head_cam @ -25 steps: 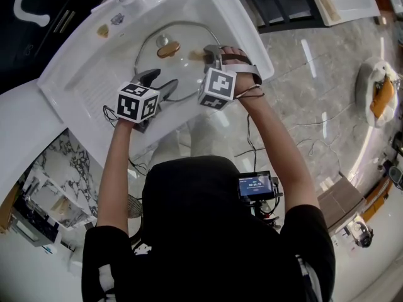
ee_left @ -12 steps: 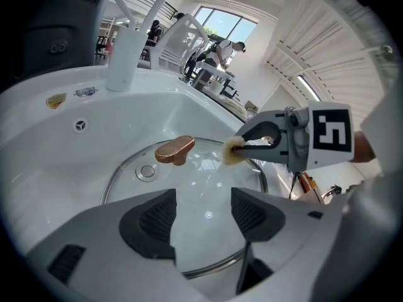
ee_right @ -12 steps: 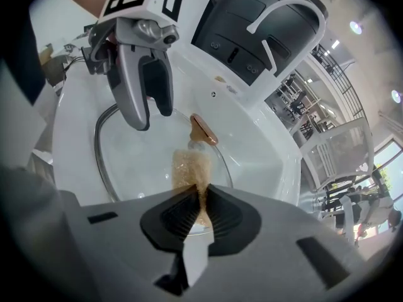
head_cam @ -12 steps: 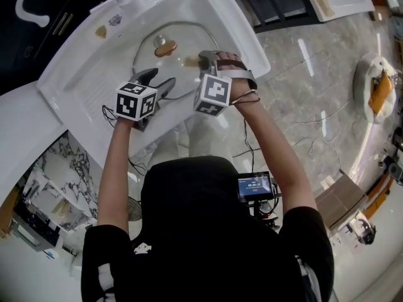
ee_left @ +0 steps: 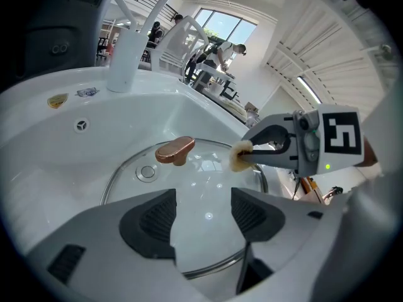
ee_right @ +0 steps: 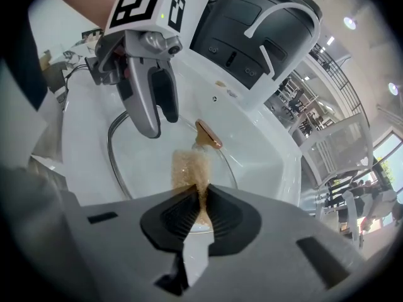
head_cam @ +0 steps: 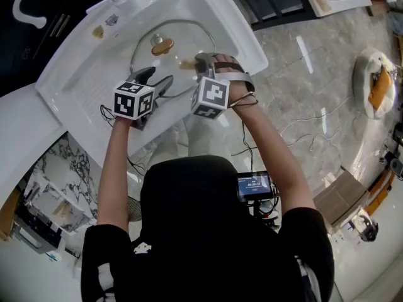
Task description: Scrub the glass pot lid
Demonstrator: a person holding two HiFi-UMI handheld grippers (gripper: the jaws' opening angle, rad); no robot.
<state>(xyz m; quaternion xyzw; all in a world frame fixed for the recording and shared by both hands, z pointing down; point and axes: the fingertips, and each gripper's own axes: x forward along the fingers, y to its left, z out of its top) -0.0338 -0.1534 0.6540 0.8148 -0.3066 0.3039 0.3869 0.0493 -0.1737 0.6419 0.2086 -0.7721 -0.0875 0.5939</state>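
Right tongs [ee_right: 200, 214] clamp sponge [ee_right: 191, 167] against flat-lying glass pot lid [ee_right: 145, 162], knob [ee_right: 208, 135] up. Left tongs [ee_left: 203, 216] gape, empty, over the lid's near rim.

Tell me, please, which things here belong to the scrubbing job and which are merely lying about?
In use: lid, sponge, right gripper shut on the sponge, open left gripper, sink.
Lying about: faucet, yellow spot on rim.

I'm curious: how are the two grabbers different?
The left gripper has its jaws apart, empty; the right gripper is shut on a tan sponge. The left gripper is at the glass lid's near rim; the right gripper holds its sponge farther in. Both point at the lid.
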